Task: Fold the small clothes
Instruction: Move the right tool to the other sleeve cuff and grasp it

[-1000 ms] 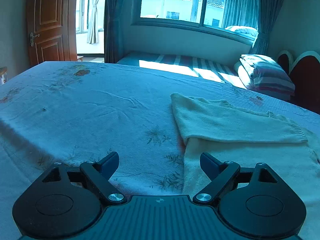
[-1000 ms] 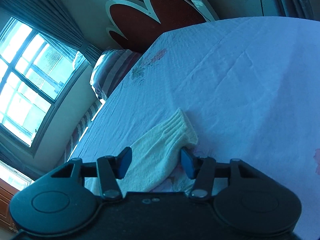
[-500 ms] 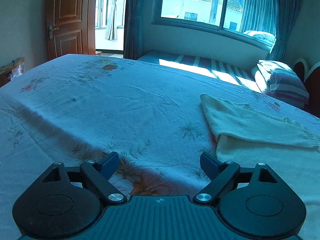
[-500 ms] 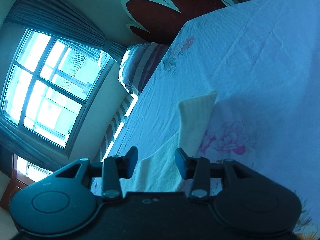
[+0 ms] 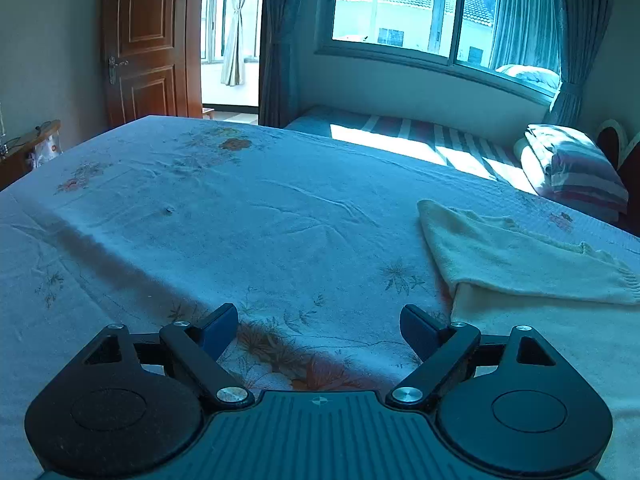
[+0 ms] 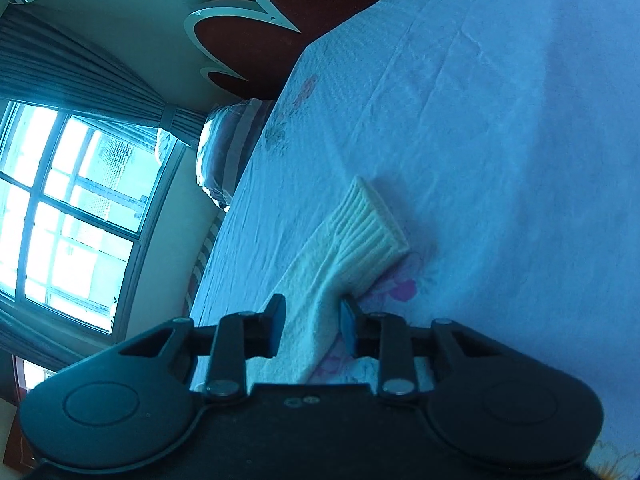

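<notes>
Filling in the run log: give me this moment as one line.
task: fold small clothes | left hand-held gripper: open, empty, over bedsheet | right hand-held gripper: open around cream sweater sleeve, not clamped

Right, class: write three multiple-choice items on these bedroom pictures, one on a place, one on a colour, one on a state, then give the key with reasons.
1. Where does the sweater lie?
A. on the bed
B. on the floor
C. on the windowsill

2. What colour is the sweater?
A. red
B. cream
C. black

3. How is the left gripper?
A. shut on the sweater
B. shut and empty
C. open and empty

Key: 1 A, it rests on the flowered bedsheet; 2 B, the knit looks pale cream; 3 C, its fingers stand wide apart over bare sheet. The right gripper straddles the sleeve.
</notes>
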Motion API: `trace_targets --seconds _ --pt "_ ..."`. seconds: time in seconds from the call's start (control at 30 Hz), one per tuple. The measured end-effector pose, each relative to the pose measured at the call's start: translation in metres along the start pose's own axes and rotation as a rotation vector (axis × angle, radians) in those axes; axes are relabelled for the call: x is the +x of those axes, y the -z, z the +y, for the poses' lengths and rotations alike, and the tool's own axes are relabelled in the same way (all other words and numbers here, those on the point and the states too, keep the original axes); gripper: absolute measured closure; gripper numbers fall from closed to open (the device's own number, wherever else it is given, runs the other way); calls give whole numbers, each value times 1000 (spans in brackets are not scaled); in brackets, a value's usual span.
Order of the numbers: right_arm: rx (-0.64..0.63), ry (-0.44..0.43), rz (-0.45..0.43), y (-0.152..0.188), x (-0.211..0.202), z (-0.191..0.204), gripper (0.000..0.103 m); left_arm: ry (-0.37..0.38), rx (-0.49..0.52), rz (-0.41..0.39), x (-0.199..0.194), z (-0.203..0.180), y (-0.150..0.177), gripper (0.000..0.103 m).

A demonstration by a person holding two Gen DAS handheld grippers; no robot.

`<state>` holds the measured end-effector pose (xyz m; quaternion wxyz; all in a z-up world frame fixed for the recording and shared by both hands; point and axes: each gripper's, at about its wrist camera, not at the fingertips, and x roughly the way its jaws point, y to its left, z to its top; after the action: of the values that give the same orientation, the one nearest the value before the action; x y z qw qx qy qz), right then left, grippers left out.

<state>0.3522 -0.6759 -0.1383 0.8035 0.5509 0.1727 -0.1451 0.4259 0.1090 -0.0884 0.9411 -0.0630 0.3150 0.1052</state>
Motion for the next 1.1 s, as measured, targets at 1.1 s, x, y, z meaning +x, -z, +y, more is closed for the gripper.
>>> trace_targets --seconds 1.1 --pt "72 -199 143 8 3 -6 62 6 27 39 16 -26 13 16"
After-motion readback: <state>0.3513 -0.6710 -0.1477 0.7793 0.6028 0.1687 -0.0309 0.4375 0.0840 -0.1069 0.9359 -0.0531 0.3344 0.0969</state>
